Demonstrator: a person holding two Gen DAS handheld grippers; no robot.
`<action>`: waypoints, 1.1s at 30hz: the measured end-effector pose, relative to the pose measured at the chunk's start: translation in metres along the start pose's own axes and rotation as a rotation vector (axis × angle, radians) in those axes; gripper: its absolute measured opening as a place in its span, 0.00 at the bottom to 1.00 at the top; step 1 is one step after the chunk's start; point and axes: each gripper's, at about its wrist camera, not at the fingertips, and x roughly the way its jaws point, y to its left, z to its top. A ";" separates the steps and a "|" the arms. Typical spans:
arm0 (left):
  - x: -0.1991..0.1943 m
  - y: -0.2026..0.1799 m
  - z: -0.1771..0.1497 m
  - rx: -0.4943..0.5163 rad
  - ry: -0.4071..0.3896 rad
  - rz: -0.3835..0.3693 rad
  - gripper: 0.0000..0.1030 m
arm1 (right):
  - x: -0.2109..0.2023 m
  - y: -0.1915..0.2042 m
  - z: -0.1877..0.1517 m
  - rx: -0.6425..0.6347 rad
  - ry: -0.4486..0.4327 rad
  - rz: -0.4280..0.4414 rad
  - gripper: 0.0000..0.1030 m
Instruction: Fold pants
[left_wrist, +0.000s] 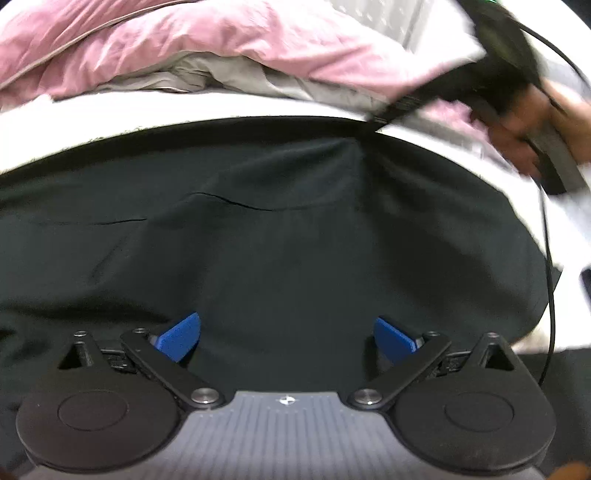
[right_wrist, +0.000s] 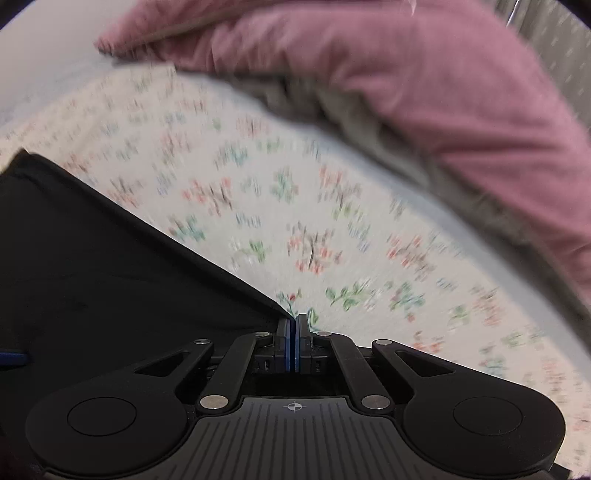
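Observation:
The black pants (left_wrist: 280, 229) lie spread over the bed and fill most of the left wrist view. My left gripper (left_wrist: 287, 334) is open just above the cloth, its blue fingertips (left_wrist: 181, 336) wide apart with nothing between them. My right gripper (right_wrist: 294, 341) is shut on a corner edge of the pants (right_wrist: 110, 273), which stretch away to the left in the right wrist view. That gripper also shows in the left wrist view (left_wrist: 384, 114) at the upper right, pinching the far edge of the pants, held by a hand (left_wrist: 524, 129).
A floral bedsheet (right_wrist: 295, 206) covers the bed. A pink duvet (left_wrist: 221, 40) with grey lining is bunched along the far side; it also shows in the right wrist view (right_wrist: 424, 85). A black cable (left_wrist: 548, 258) hangs at the right.

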 end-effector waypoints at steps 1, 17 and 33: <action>-0.004 0.005 0.003 -0.027 -0.012 -0.001 1.00 | -0.014 0.005 -0.002 -0.003 -0.021 -0.014 0.00; -0.120 0.158 0.008 -0.462 -0.273 0.056 0.98 | -0.127 0.129 -0.119 -0.134 -0.169 -0.157 0.00; -0.061 0.210 0.043 -0.565 -0.153 0.191 0.24 | -0.085 0.146 -0.164 0.014 -0.049 -0.036 0.09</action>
